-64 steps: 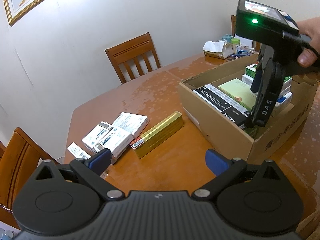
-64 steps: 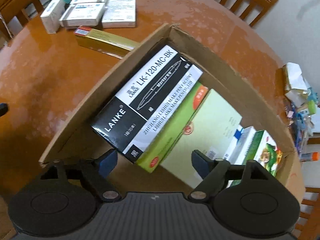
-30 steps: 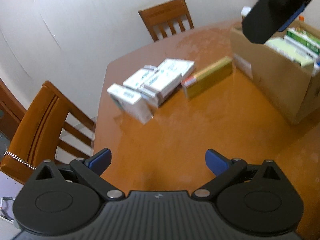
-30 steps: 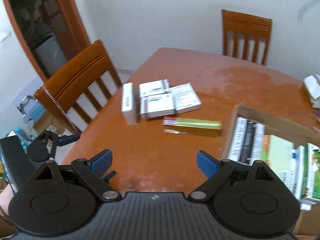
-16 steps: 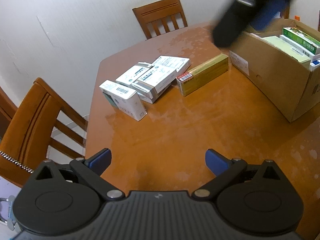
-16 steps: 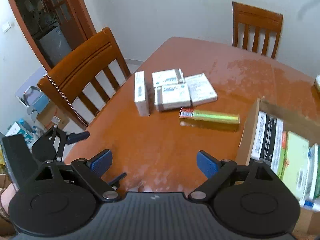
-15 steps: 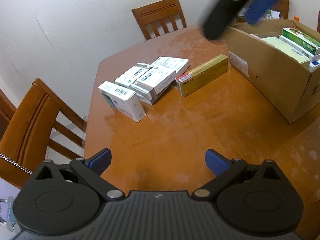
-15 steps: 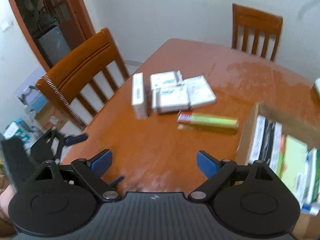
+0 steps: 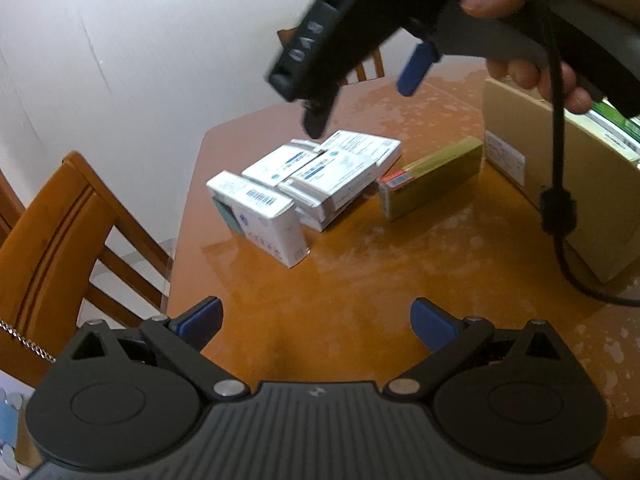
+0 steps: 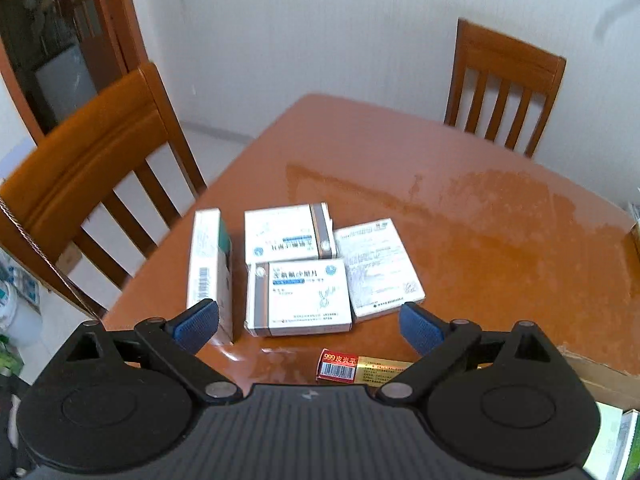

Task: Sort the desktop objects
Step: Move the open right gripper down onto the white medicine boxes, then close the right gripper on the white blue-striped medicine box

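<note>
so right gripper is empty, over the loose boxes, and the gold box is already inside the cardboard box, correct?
Not quite. The gold box lies on the table, outside the cardboard box; the left wrist view shows it. The rest holds: the right gripper is empty, its jaws opening, over the white boxes.

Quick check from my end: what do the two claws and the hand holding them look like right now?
Left claw: matte black body with ribbed top, two round pivot discs, silver pins, blue pads on black fingers. Right claw is built the same; from the left wrist view its grey handle is held by a bare hand, a black cable trails down from it, and white lettering, blurred, marks the black side.
</note>
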Demonstrator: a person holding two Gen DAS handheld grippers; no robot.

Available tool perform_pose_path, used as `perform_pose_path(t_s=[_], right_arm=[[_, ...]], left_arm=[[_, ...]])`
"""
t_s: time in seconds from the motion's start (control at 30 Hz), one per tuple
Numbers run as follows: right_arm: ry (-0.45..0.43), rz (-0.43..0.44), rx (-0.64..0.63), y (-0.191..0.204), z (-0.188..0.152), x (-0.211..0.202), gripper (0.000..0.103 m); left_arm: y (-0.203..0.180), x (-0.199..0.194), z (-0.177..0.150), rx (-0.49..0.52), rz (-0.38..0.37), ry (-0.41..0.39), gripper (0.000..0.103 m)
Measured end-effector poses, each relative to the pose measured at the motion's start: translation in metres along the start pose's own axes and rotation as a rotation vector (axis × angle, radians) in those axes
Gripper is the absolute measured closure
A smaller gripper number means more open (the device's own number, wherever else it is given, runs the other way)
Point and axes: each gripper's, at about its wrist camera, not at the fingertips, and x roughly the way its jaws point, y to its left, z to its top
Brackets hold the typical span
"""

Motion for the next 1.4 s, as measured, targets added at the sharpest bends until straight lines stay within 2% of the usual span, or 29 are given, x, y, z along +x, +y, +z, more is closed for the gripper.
perform_pose_path(t_s=[0.47,1.13,1.23,1.3,1.4], right_arm=[[0.093,-0.014,-0.083,0.012,0.007,0.058,0.002],[0.176,-0.032,-0.160,0.029,0.022,0.108,0.000],[0.194,-0.025,-0.147,0.027,0.022,0.109,0.004],[0.206,-0.025,-0.132,0.025,0.022,0.110,0.012],[0.212,-0.030,-0.120,0.024,0.023,0.109,0.012]], left_arm=[[0.012,0.022,-0.006,-0.024,-0.016,0.029,0.003],[0.021,0.032,-0.006,-0.056,-0.019,0.040,0.003],[0.021,0.034,-0.006,-0.059,-0.020,0.041,0.003],[0.021,0.034,-0.006,-0.058,-0.019,0.040,0.003],[0.021,0.034,-0.006,-0.057,-0.020,0.039,0.003]])
